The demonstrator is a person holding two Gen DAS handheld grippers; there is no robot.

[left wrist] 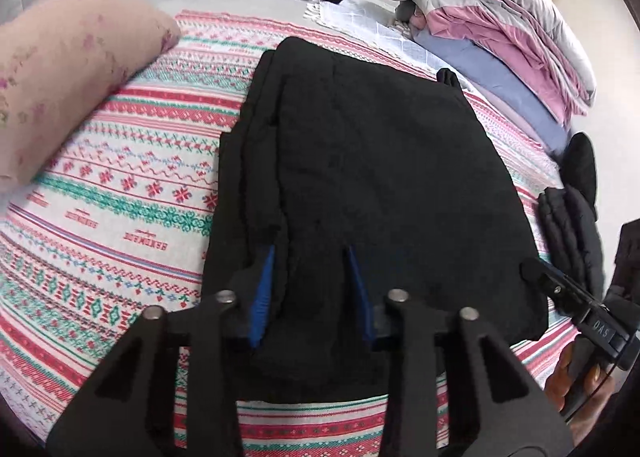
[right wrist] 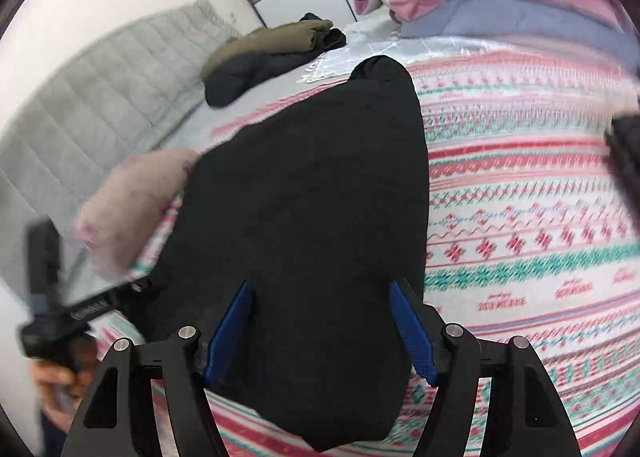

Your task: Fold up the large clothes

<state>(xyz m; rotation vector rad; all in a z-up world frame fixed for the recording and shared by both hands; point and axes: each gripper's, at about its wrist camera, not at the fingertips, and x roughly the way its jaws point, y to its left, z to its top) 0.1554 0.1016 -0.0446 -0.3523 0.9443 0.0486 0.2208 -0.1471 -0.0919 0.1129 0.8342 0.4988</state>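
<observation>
The black garment was spread folded on the patterned bedspread, a pink pillow at ten o'clock. Both left tongs and right tongs were held agape over its near hem, nothing gripped.

Both wrist views look down close over the bed, left from near edge, right angled leftward; shared: black garment, patterned cover.

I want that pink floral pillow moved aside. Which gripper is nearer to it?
Left. The pillow lies just left of the left gripper. The right gripper sits on the far side of the black garment, with the left gripper between.
</observation>
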